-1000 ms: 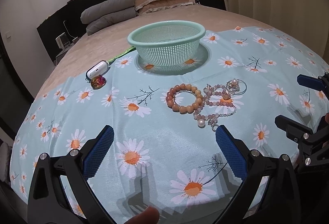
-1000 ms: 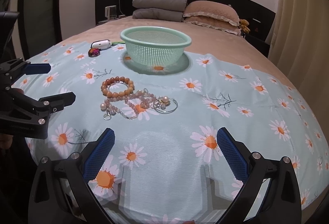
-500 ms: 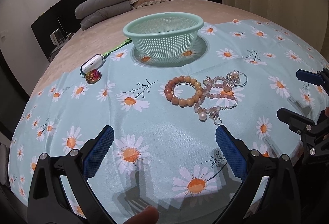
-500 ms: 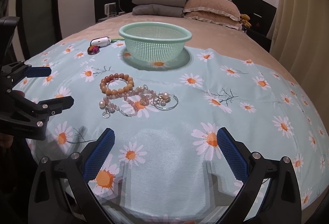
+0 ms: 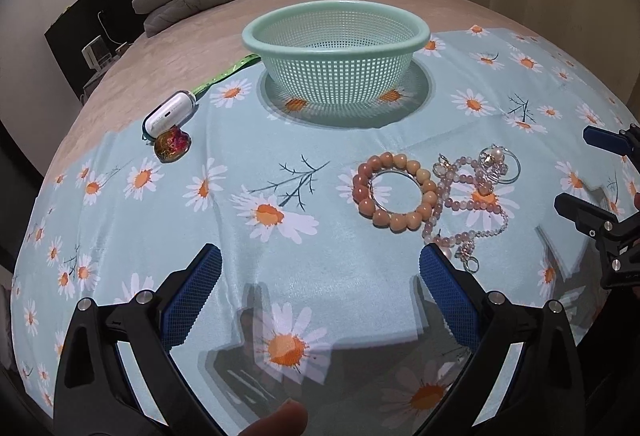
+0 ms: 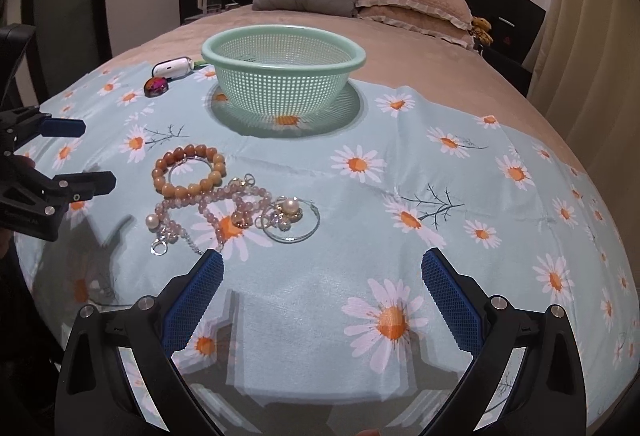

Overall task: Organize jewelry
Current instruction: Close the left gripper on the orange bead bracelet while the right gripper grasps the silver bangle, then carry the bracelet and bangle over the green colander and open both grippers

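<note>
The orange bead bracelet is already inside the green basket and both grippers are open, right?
Not quite. The orange bead bracelet lies on the flowered cloth in front of the green basket, as the left wrist view shows. Both the left gripper and right gripper are open.

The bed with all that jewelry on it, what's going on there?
A person holds a two-finger tool in each hand over a daisy-print cloth spread on the bed. The left tool and right tool are both open and hold nothing. An orange bead bracelet, a pink bead strand and a thin hoop with pearl pieces lie bunched together on the cloth. The green mesh basket behind them looks empty, so sorting has not begun.
</note>
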